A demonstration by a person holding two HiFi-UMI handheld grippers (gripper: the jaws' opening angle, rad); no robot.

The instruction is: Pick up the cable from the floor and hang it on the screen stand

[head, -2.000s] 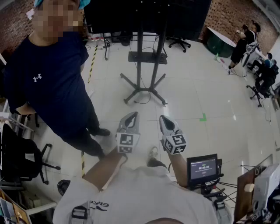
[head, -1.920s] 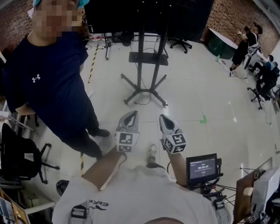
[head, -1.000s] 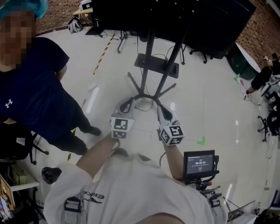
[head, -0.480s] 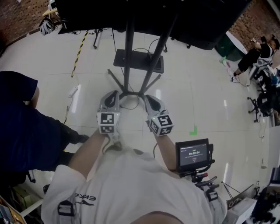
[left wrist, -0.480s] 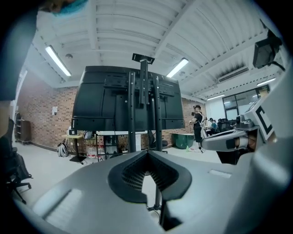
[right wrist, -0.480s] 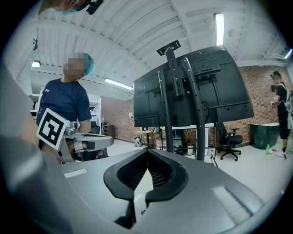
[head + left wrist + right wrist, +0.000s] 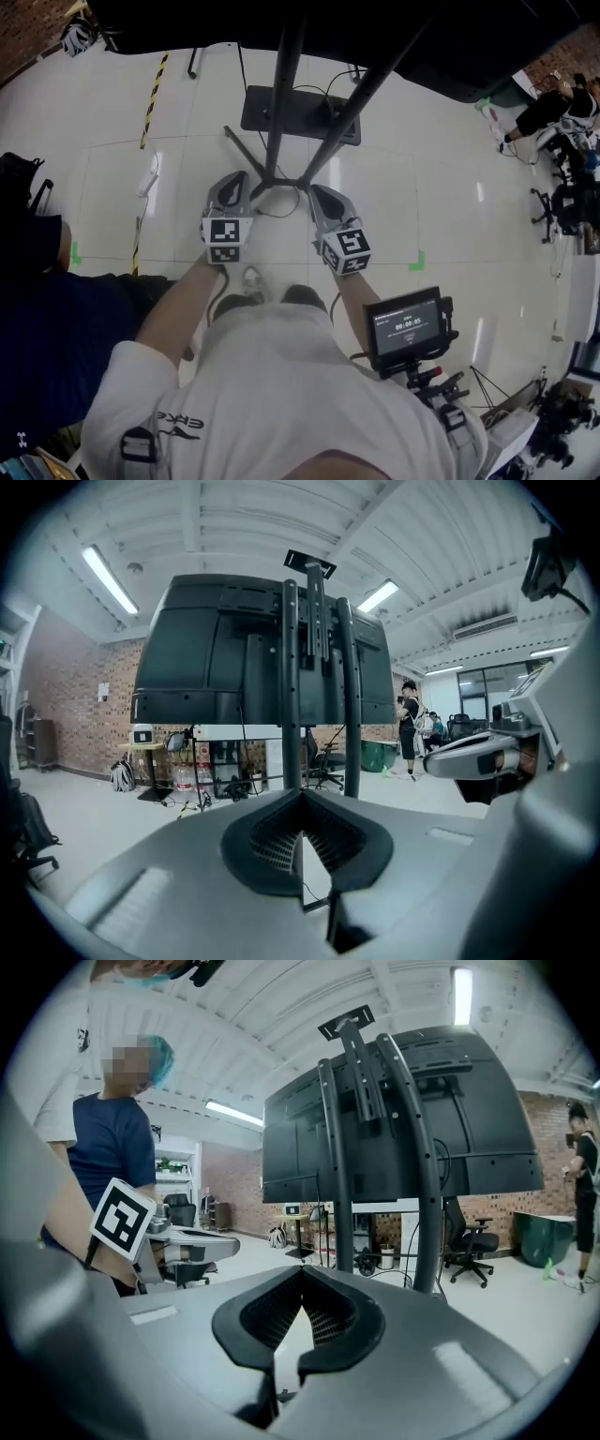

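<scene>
The left gripper (image 7: pixel 233 185) and right gripper (image 7: pixel 321 197), both closed and empty, sit side by side mid-frame, near the screen stand (image 7: pixel 283 98) base.

The left gripper (image 7: pixel 233 180) and right gripper (image 7: pixel 320 193) are closed.

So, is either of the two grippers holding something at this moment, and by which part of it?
Nothing is held. The grey left gripper and the grey right gripper both have their jaws together, with nothing between them.

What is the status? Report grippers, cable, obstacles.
Left gripper, right gripper shut, empty. Cable on floor at stand base, untouched. Its legs close by.
</scene>
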